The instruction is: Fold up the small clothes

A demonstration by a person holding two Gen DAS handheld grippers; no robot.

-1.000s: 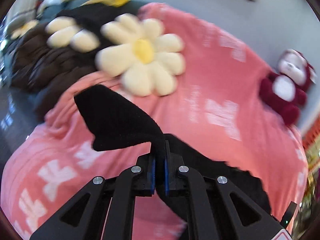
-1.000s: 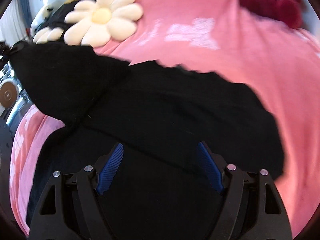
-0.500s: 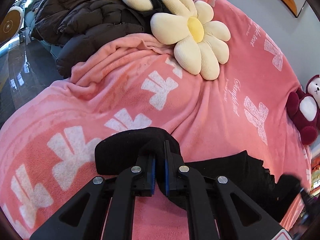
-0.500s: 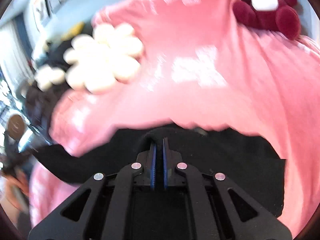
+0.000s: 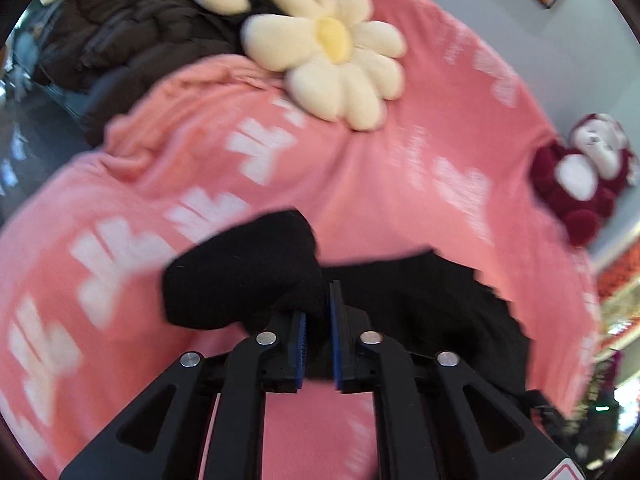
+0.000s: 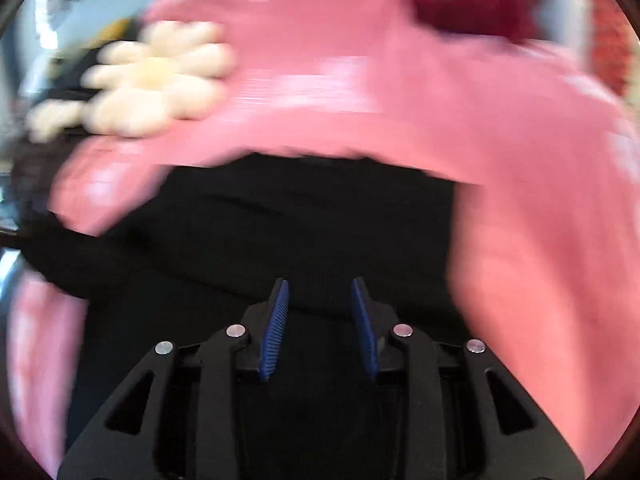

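A small black garment (image 5: 248,272) lies on the pink blanket (image 5: 360,184). My left gripper (image 5: 318,312) is shut on a bunched end of it, and the rest trails right (image 5: 420,292). In the blurred right wrist view the black garment (image 6: 304,216) spreads under and ahead of my right gripper (image 6: 320,292). Its blue pads (image 6: 276,328) stand a little apart with nothing clamped between them.
A cream flower cushion (image 5: 332,52) and a dark brown jacket (image 5: 132,40) lie at the far left of the bed. A maroon plush toy (image 5: 584,176) sits at the far right. The blanket's left edge drops to the floor (image 5: 24,136).
My right gripper has gone from shut to partly open over the garment. My left gripper stays shut on the black cloth and has shifted with it; both views are motion-blurred.
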